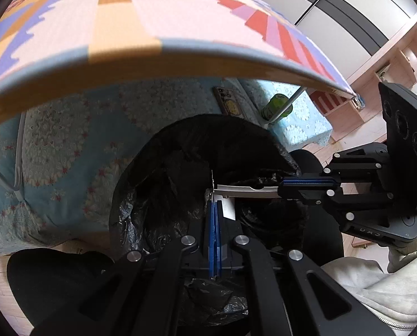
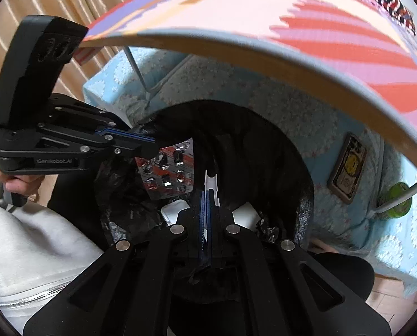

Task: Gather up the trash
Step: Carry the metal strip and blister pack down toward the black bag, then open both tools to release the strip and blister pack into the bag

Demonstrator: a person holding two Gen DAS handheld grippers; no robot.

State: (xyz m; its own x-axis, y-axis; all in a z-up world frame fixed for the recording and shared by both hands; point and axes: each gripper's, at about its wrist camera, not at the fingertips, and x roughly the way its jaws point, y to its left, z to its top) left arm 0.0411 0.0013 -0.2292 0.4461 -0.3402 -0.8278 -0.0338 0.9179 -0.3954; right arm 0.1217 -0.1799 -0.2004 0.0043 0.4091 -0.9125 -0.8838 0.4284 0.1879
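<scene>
Black bag [image 1: 197, 168], below desk [image 1: 152, 56]: left tongs [image 2: 149, 140] closed on its rim, keeping the mouth open. Right tongs [image 1: 281, 187] closed on white strip [image 1: 244, 189], over the opening for dropping. Blister pack [image 2: 169, 173] already inside.

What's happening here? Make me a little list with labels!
left gripper: shut, pinching the rim of the black plastic trash bag
right gripper: shut on a flat white plastic piece, held over the bag's opening
already in the bag: silver-and-red blister pack
above: table edge with colourful patterned cloth
</scene>
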